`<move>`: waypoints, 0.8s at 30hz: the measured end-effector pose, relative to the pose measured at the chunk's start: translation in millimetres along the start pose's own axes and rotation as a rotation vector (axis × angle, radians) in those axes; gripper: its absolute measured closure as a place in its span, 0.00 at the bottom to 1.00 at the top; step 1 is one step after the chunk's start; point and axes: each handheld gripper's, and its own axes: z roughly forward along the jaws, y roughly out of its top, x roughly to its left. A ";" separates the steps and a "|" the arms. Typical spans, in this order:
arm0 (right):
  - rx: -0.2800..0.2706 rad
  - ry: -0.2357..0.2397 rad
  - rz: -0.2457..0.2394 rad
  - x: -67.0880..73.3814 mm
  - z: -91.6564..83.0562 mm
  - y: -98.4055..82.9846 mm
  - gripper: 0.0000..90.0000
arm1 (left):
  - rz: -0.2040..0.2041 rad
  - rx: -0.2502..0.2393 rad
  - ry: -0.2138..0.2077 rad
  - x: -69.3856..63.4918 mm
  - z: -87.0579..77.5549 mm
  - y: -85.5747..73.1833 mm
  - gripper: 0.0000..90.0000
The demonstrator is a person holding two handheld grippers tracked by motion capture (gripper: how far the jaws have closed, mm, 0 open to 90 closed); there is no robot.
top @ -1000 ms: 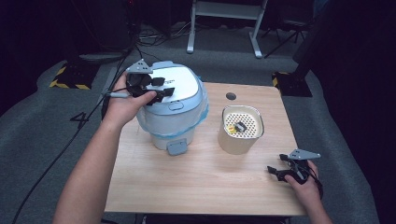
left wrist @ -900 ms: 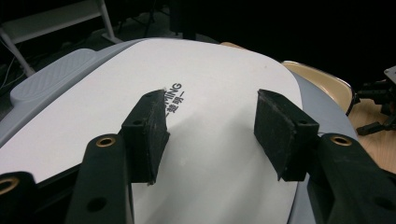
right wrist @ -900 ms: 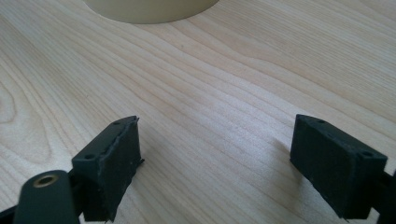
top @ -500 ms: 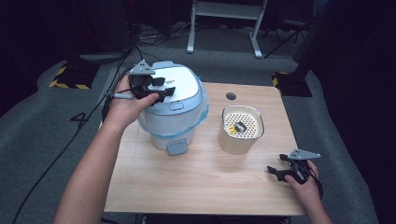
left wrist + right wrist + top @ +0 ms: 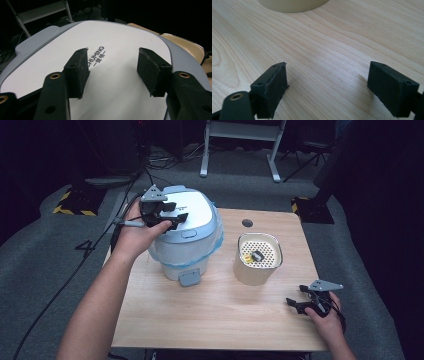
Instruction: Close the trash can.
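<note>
From the high view, I am holding the left gripper (image 5: 172,215) over the lid of the rice cooker (image 5: 186,240), at the lid's left rear part. Its fingers (image 5: 181,217) are standing apart with nothing between them, and they have just been opening a little further. The cooker is sitting on the left half of the desk (image 5: 215,310), its front latch facing me, below and in front of those fingers. To the right of the cooker, well apart from the left fingers, a cream perforated steamer basket (image 5: 257,260) is standing with a small dark thing inside it. I am resting the right gripper (image 5: 300,304) near the desk's front right corner; the basket is lying just beyond its fingers, towards the desk's middle.

In the left gripper view, the two fingers (image 5: 77,72) are hovering wide apart over the white lid (image 5: 117,82), and the printed brand lettering (image 5: 97,55) is showing just beside the left finger's tip. The grey hinge part (image 5: 37,40) of the cooker is lying beyond the left finger. I cannot tell whether the pads are touching the lid.

In the right gripper view, the fingers (image 5: 272,87) are standing wide open, empty, low over bare wood grain of the desk (image 5: 324,50). The cream base of the steamer basket (image 5: 292,5) is sitting straight ahead of them.
</note>
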 end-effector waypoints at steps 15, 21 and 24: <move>0.000 0.000 0.000 0.0 0.0 0.0 0.18 | 0.054 -0.065 -0.076 -21.6 -43.4 -4.0 0.32; 0.001 0.000 -0.001 -0.1 0.0 0.1 0.18 | 0.094 -0.068 -0.107 -36.7 -64.9 -16.7 0.33; 0.001 0.005 -0.005 -0.6 0.2 0.2 0.18 | 0.091 -0.058 -0.117 -44.0 -72.3 -25.4 0.33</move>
